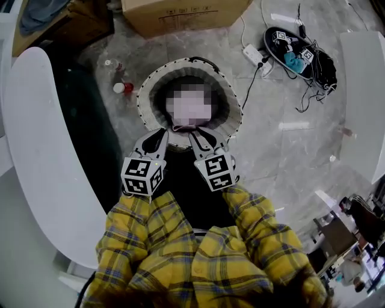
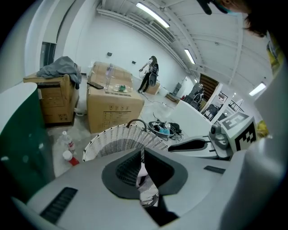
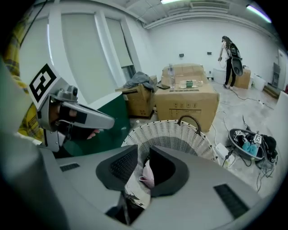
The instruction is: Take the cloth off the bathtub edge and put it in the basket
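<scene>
A white woven basket [image 1: 150,90] stands on the floor right in front of me. Both grippers hang over its near rim, side by side and tilted down. My left gripper [image 1: 157,137] is shut on a black-and-white patterned cloth [image 2: 147,191], pinched in a thin slit between its pads. My right gripper [image 1: 203,139] holds the same cloth [image 3: 137,182]; its jaws stand slightly wider and the fabric, with a pink fold, fills the gap. A pinkish bit of the cloth [image 1: 180,127] hangs into the basket. The white bathtub edge [image 1: 42,150] curves along the left.
Two small bottles [image 1: 122,87] stand on the floor left of the basket. A large cardboard box [image 1: 180,15] sits behind it. A power strip [image 1: 255,55] and a dark tray of gear with cables [image 1: 295,51] lie at the back right. A person [image 3: 230,56] stands far off.
</scene>
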`<action>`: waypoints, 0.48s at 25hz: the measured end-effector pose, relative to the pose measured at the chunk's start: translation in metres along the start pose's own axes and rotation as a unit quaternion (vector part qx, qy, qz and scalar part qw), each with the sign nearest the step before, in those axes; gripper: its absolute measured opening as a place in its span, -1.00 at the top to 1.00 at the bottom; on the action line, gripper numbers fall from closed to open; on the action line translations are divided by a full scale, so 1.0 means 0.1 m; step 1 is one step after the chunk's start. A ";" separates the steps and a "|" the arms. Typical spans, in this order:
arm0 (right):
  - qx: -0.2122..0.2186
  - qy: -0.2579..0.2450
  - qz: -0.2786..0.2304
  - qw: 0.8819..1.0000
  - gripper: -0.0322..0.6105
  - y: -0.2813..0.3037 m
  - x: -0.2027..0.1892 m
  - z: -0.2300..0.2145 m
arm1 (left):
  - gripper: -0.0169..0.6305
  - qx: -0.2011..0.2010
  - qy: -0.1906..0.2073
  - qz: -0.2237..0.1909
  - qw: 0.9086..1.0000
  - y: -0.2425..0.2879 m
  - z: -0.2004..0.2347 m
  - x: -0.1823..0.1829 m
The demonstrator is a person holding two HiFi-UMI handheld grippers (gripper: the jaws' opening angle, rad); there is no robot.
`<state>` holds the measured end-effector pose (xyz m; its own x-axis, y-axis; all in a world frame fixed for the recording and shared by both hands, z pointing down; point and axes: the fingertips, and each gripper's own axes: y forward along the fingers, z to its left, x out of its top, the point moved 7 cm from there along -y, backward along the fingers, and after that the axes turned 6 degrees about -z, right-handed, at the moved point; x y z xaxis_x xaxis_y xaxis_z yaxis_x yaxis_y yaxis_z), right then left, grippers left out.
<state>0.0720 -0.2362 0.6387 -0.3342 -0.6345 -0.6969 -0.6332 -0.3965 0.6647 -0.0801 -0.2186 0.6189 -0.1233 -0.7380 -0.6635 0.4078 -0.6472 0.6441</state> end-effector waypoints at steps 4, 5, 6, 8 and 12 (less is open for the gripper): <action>0.005 0.022 0.005 1.000 0.63 0.02 -0.02 0.04 | 0.84 -0.006 -0.001 0.001 1.000 -0.02 -0.01 -0.01; 0.002 0.026 0.004 1.000 0.65 0.02 -0.01 0.04 | 0.84 -0.006 0.000 -0.001 1.000 -0.03 -0.01 0.00; 0.000 0.029 0.002 1.000 0.66 0.01 0.00 0.04 | 0.84 -0.007 0.001 -0.002 1.000 -0.04 0.00 0.02; -0.007 0.032 0.000 0.999 0.68 0.00 0.01 0.05 | 0.84 -0.007 0.001 -0.005 1.000 -0.05 0.02 0.04; -0.021 0.026 -0.007 0.999 0.70 -0.05 0.08 0.03 | 0.84 -0.008 0.005 -0.011 1.000 -0.11 0.03 0.09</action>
<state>0.0706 -0.2368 0.6287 -0.2881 -0.6620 -0.6919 -0.6068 -0.4327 0.6668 -0.0887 -0.2186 0.6065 -0.1229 -0.7215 -0.6814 0.4188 -0.6602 0.6235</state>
